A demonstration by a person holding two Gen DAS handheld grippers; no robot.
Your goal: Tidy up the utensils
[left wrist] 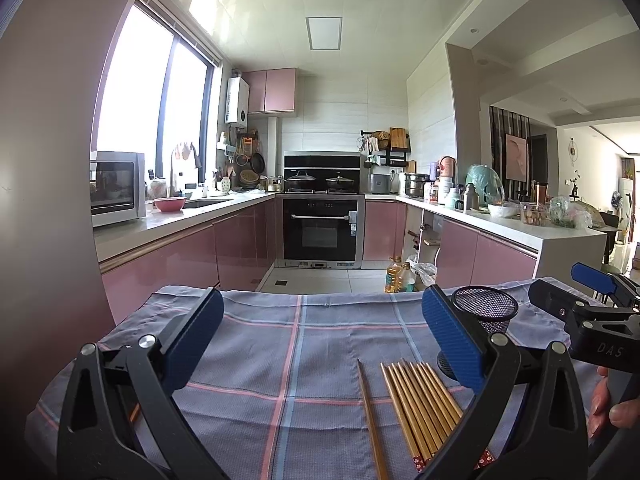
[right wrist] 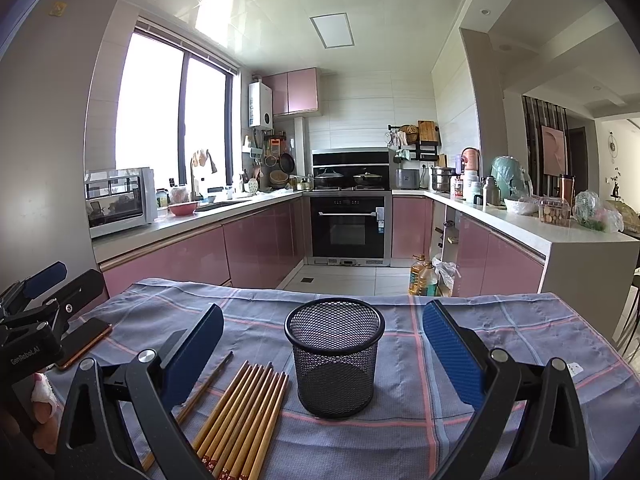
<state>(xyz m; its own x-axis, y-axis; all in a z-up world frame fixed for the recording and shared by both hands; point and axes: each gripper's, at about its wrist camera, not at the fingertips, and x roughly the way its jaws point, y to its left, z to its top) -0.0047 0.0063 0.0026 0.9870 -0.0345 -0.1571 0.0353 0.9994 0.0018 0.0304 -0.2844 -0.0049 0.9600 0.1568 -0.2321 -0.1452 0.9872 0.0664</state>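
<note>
Black wire-mesh cylinder cup (right wrist: 335, 356) beside smooth bamboo chopsticks (right wrist: 244, 412) on woven plaid cloth (right wrist: 500, 332).

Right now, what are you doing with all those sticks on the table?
A person holds a gripping tool in each hand. The left tool and the right tool are both open and hold nothing. The chopsticks lie on the checked cloth beside the empty mesh cup.

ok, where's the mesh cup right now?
The black mesh cup stands upright on the plaid cloth, centred between the open right gripper's fingers in the right wrist view, just right of the chopsticks.
</note>
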